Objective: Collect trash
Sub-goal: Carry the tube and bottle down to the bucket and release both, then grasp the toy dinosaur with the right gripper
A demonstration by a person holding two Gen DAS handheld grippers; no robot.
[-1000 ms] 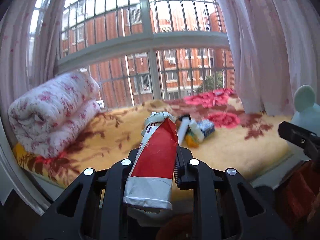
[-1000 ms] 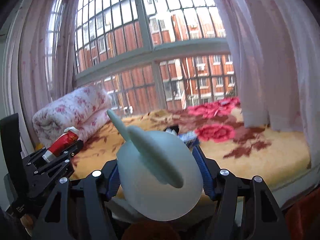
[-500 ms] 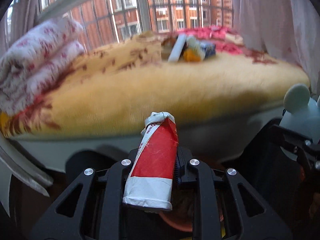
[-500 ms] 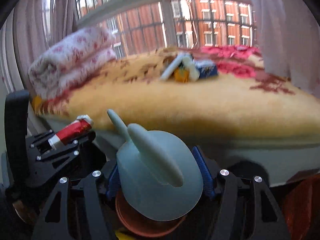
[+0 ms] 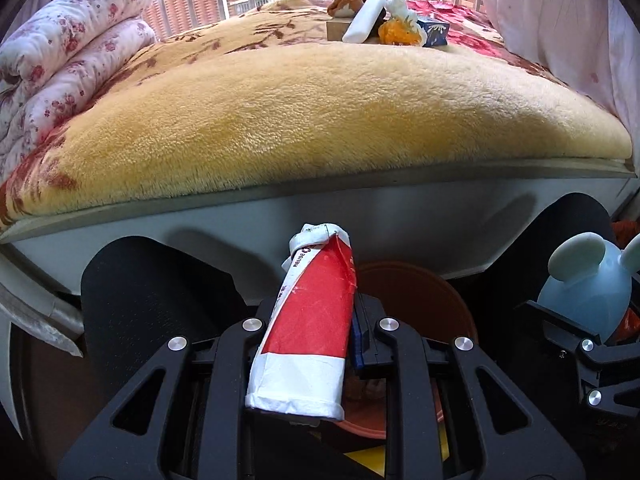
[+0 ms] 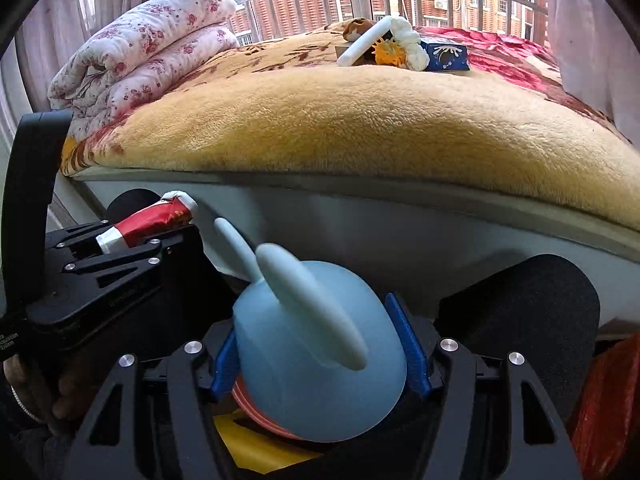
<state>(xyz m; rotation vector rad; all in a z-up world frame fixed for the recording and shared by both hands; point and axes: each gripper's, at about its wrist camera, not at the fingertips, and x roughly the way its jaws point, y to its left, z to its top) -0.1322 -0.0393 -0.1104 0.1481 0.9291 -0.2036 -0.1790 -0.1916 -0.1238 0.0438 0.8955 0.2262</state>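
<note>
My left gripper [image 5: 316, 316] is shut on a crumpled red and white tube [image 5: 310, 320], which sticks up between the jaws. In the right wrist view the same tube [image 6: 148, 224] shows at the left, in the left gripper [image 6: 160, 236]. My right gripper [image 6: 320, 344] is shut on a pale blue rabbit-eared toy [image 6: 316, 344], with blue pads against both its sides. That toy [image 5: 588, 284] also appears at the right edge of the left wrist view. Below both grippers sits a reddish-brown round bin [image 5: 424, 300], partly hidden, with something yellow [image 6: 248, 444] beneath its rim.
A bed with a yellow plush blanket [image 5: 320, 120] fills the space ahead, its grey edge [image 5: 360, 200] just above the grippers. Several small items [image 5: 384, 20] lie at the far side. A folded floral quilt [image 5: 60, 60] sits at left. Red plastic [image 6: 608, 412] shows at right.
Both grippers have sunk and tipped downward, from level with the bed top to below its edge. The window has left view and the bin has come into view. Both grips are unchanged.
</note>
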